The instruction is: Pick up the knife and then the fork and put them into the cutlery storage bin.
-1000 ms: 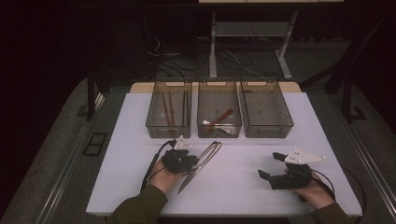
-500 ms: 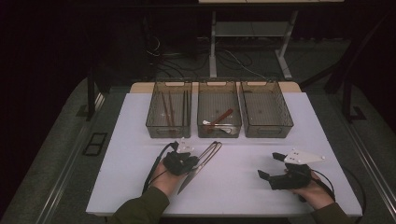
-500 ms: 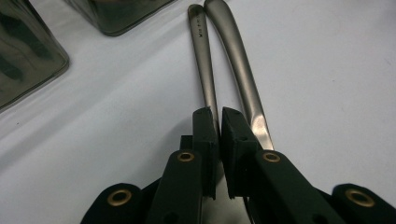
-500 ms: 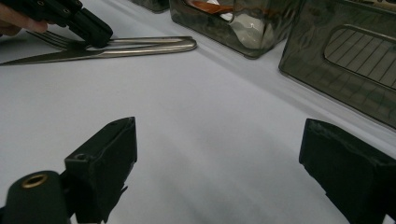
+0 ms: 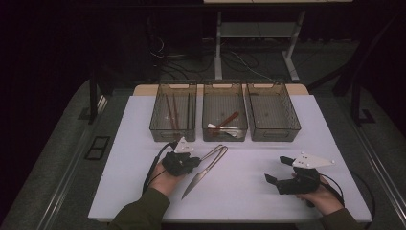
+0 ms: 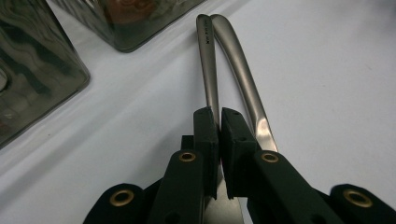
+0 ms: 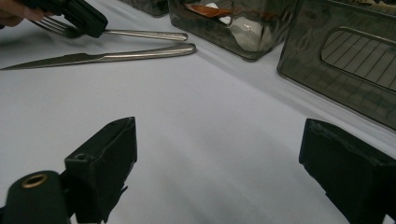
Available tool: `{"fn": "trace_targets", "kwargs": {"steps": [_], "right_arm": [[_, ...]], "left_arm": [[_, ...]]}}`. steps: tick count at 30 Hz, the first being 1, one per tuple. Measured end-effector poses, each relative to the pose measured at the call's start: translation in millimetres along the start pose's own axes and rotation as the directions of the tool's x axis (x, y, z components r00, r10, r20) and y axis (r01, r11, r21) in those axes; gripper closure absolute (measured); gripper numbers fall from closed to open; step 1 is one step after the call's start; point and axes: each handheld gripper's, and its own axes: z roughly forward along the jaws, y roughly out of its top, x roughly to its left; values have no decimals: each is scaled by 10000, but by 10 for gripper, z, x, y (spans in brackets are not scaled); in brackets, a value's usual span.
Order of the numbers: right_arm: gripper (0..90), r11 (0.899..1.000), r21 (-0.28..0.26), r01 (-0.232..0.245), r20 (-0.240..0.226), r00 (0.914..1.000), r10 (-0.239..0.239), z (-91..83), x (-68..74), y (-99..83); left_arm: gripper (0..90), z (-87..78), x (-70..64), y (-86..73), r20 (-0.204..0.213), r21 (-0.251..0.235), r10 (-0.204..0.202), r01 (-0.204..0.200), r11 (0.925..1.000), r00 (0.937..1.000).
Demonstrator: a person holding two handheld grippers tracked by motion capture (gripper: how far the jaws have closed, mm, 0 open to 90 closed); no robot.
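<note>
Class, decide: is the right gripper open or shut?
Open: the right gripper shows its two black jaws standing far apart, with bare white table between them.

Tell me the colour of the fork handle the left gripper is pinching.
Silvery brushed metal; the fork handle shows best in the left gripper view, between the left gripper pads.

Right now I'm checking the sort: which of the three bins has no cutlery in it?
The right bin; the left bin holds chopsticks, the middle bin spoons.

The steel fork's (image 6: 208, 70) tines hide beneath the left gripper's (image 6: 219, 122) black jaws; the silver table knife's (image 6: 245, 79) blade runs behind them, cut off.
</note>
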Motion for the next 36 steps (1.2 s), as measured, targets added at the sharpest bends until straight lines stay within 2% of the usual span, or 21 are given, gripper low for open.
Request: {"fn": "trace_targets", "kwargs": {"steps": [4,6,11,14,16,17,19,21,24,27,28,29,30,32,34,35,36], "right_arm": [[114,10000,2,-55,18,10000,55,-1,-1,0],[114,10000,11,-73,41,10000,73,-3,-4,1],[115,9999,111,-54,75,10000,54,-29,-27,21],[133,9997,189,-123,108,9999,121,-67,-54,57],[146,9993,243,-268,-97,9996,271,-94,-75,77],[146,9992,260,-304,-281,9991,312,-108,-80,86],[136,9994,349,-81,-601,9981,102,-129,-77,105],[135,9986,509,157,-960,9953,-107,-143,-57,127],[143,9977,599,314,-1721,9849,-207,-141,-34,161],[147,9948,880,517,-2189,9752,-314,-101,9,193],[147,9938,929,612,-2300,9724,-384,-85,24,195],[147,9925,989,724,-2375,9702,-472,-71,40,197],[147,9910,1043,844,-2432,9683,-569,-56,55,199],[147,9892,1150,906,-2662,9622,-571,-27,95,209],[147,9865,1218,1098,-2842,9561,-714,13,143,225],[147,9844,1281,1203,-2968,9518,-777,34,165,234],[147,9822,1326,1328,-3075,9476,-866,59,184,245]], "left_arm": [[851,-30,13,7,258,61,250,-252,9997,9994],[851,-40,10,13,426,-67,334,-332,9994,9985],[851,-70,-23,51,961,-334,736,-707,9969,9926],[851,-72,-66,70,1412,-474,1029,-971,9941,9846],[850,-66,-113,86,1710,-525,1291,-1218,9912,9768],[851,-62,-138,94,1883,-551,1462,-1382,9889,9712],[851,-45,-190,114,2190,-585,1763,-1674,9841,9597],[851,-24,-253,135,2528,-624,2054,-1959,9786,9455],[851,11,-361,167,2972,-688,2455,-2358,9694,9227],[851,45,-467,199,3267,-615,2841,-2797,9581,9014],[851,54,-500,209,3398,-602,2955,-2929,9542,8929],[851,66,-523,223,3503,-622,3171,-3159,9467,8813],[850,76,-558,229,3596,-631,3202,-3195,9455,8765],[850,100,-604,251,3765,-605,3418,-3453,9365,8611],[850,129,-655,273,3899,-544,3468,-3546,9334,8531],[850,143,-672,290,3945,-537,3613,-3713,9269,8449],[851,154,-693,301,3990,-535,3643,-3753,9254,8415]]}}
